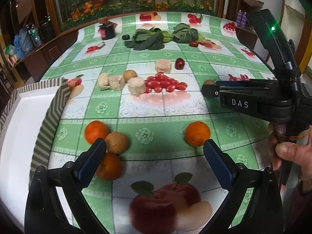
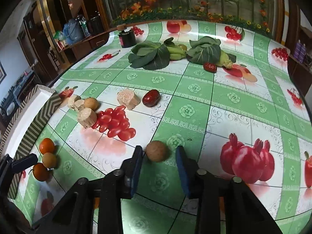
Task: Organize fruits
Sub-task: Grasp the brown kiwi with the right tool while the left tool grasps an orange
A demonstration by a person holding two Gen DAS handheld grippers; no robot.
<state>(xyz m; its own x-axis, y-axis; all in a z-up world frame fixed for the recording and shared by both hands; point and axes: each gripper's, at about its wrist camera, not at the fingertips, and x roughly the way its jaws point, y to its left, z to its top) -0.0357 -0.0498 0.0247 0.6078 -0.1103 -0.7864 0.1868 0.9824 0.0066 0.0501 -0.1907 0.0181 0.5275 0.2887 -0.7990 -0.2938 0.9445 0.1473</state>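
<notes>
In the right wrist view a small brown round fruit [image 2: 157, 151] lies on the tablecloth between the tips of my right gripper [image 2: 159, 153]. A gap shows on each side, so the blue pads are not pressing it. In the left wrist view the right gripper [image 1: 208, 90] comes in from the right, with that fruit [image 1: 209, 82] at its tip. My left gripper [image 1: 154, 144] is wide open over bare cloth. Three oranges [image 1: 197, 133] [image 1: 96, 131] [image 1: 109, 166] and another brown fruit [image 1: 117, 142] lie by its fingers, untouched.
A white box with a chevron rim [image 1: 58, 97] sits at the left edge. Mid-table lie a pile of cherry tomatoes [image 1: 165, 83], several beige cylinders [image 1: 136, 88], a red date [image 1: 179, 63] and a brown fruit [image 1: 129, 75]. Leafy greens [image 1: 148, 39] and a black cup [image 1: 107, 31] stand farther back.
</notes>
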